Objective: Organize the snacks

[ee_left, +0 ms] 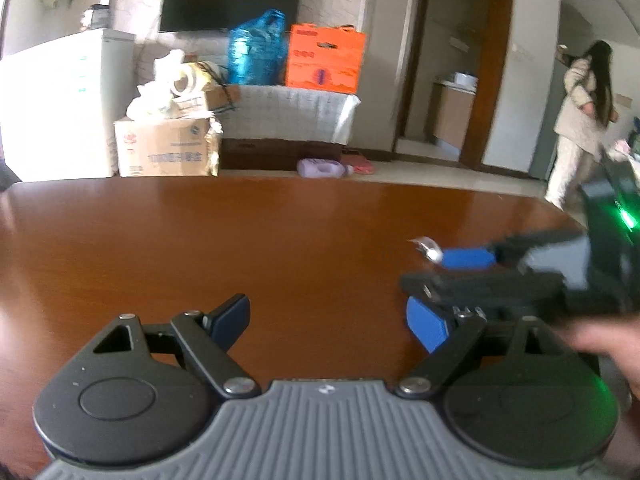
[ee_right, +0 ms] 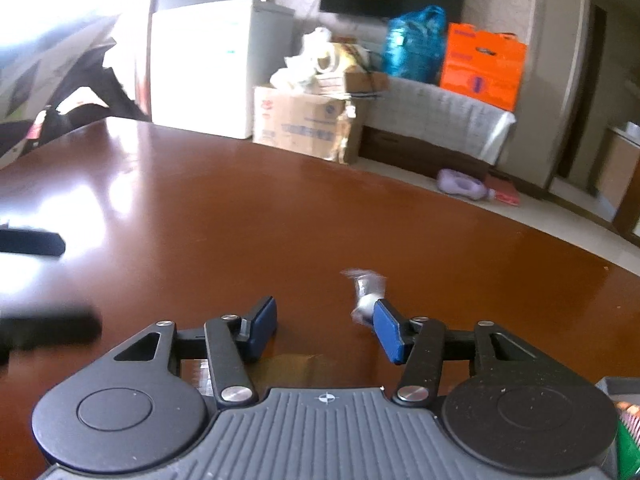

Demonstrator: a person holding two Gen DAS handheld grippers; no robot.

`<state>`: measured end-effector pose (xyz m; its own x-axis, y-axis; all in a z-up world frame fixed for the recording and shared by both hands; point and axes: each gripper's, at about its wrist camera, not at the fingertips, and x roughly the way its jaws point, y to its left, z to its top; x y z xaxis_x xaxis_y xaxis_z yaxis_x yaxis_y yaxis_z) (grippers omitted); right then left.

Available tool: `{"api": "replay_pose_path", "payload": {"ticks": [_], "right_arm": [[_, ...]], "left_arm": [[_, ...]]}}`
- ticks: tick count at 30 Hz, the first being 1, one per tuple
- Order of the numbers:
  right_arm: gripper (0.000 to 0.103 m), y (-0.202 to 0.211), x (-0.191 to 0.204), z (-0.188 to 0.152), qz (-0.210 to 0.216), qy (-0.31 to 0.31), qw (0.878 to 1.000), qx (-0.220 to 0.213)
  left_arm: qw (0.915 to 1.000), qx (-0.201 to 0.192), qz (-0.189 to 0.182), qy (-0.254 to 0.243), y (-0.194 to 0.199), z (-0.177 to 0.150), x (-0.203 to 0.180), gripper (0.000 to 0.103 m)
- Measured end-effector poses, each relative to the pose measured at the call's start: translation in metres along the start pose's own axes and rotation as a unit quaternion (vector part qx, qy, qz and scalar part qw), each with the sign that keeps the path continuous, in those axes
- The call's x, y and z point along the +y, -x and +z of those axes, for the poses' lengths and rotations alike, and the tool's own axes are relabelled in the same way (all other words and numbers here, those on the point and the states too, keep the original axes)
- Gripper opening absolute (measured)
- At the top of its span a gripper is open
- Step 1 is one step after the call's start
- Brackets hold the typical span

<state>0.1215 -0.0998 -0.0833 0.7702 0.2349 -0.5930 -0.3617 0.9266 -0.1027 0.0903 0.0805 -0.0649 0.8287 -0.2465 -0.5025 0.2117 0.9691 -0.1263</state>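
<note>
A small silver-white wrapped candy [ee_left: 430,249] [ee_right: 366,294] lies on the brown wooden table [ee_left: 200,240] [ee_right: 240,220]. My right gripper [ee_right: 325,330] is open, with only bare table between its blue pads. The candy sits just off the tip of its right-hand finger [ee_right: 388,332]; whether they touch is blurred. From the left wrist view, the right gripper [ee_left: 430,270] comes in from the right edge with the candy at its tips. My left gripper [ee_left: 328,324] stands wide open over bare table, to the left of the candy. Its dark fingers [ee_right: 36,242] show at the left edge of the right wrist view.
Beyond the table's far edge are a cardboard box [ee_left: 164,152], a white fridge [ee_left: 60,104], a blue bag [ee_left: 256,52] and an orange box [ee_left: 324,60]. A purple bottle [ee_left: 320,168] lies on the floor. A person [ee_left: 580,108] stands at the right. A green striped packet [ee_right: 628,436] shows at the bottom right.
</note>
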Motion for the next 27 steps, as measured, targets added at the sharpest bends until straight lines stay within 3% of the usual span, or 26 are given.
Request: {"api": "replay_pose_path", "payload": {"ticks": [4, 7, 13, 18, 22, 27], "right_arm": [[0.053, 0.011, 0.021, -0.002, 0.023, 0.017, 1.0, -0.001], [0.053, 0.018, 0.024, -0.003, 0.002, 0.026, 1.0, -0.008], [0.053, 0.014, -0.024, 0.002, -0.078, -0.071, 0.994, -0.014], [0.053, -0.001, -0.057, 0.013, -0.104, -0.109, 0.989, -0.001], [0.053, -0.024, -0.057, 0.017, -0.139, -0.043, 0.989, 0.033], [0.053, -0.024, -0.046, 0.008, -0.1, -0.028, 0.995, 0.01]], "left_arm": [[0.9996, -0.009, 0.013, 0.022, 0.017, 0.006, 0.023, 0.087], [0.9994, -0.011, 0.012, 0.032, 0.025, 0.007, 0.035, 0.087], [0.9993, -0.009, 0.001, 0.035, 0.028, 0.007, 0.039, 0.087], [0.9995, -0.003, -0.003, 0.03, 0.019, 0.003, 0.035, 0.087], [0.9997, 0.007, 0.003, 0.025, 0.011, -0.001, 0.033, 0.087], [0.9997, 0.007, 0.002, 0.022, 0.008, -0.001, 0.029, 0.087]]}}
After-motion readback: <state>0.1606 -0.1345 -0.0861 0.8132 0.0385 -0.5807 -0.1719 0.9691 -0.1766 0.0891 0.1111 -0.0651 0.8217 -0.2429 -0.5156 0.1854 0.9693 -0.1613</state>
